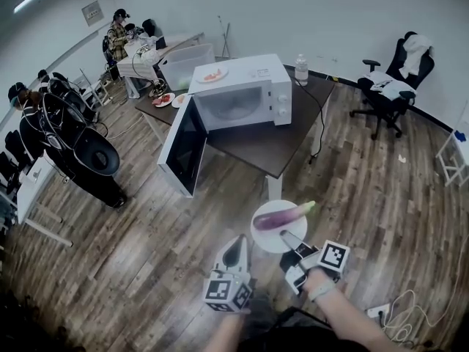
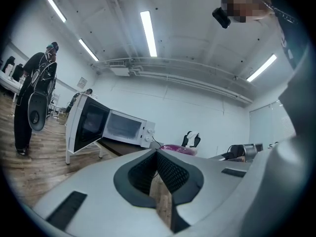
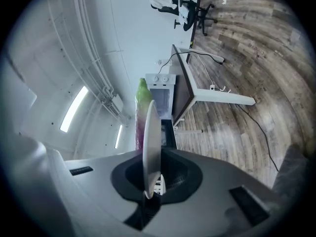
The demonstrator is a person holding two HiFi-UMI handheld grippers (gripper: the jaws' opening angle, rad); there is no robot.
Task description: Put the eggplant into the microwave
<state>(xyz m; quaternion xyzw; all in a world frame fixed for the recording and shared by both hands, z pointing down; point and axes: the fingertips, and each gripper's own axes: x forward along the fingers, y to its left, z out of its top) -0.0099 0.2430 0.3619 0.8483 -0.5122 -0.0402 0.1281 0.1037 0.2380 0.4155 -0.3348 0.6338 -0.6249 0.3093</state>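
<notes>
A purple eggplant (image 1: 282, 215) with a green stem lies on a white plate (image 1: 272, 239). My right gripper (image 1: 286, 235) is shut on the plate's near rim and holds it level above the wooden floor. In the right gripper view the plate (image 3: 151, 147) shows edge-on between the pads, with the eggplant (image 3: 141, 113) on its far side. The white microwave (image 1: 238, 95) stands on a dark table (image 1: 275, 149) ahead, with its door (image 1: 183, 147) swung wide open. My left gripper (image 1: 237, 243) is shut on nothing, just left of the plate. In the left gripper view the microwave (image 2: 116, 127) is ahead on the left.
A person in black (image 1: 73, 152) stands left of the table. A plate of food (image 1: 212, 74) sits on the microwave's top, and a water bottle (image 1: 301, 68) stands behind it. An office chair (image 1: 392, 79) is at the far right. A power strip (image 1: 377, 312) lies on the floor.
</notes>
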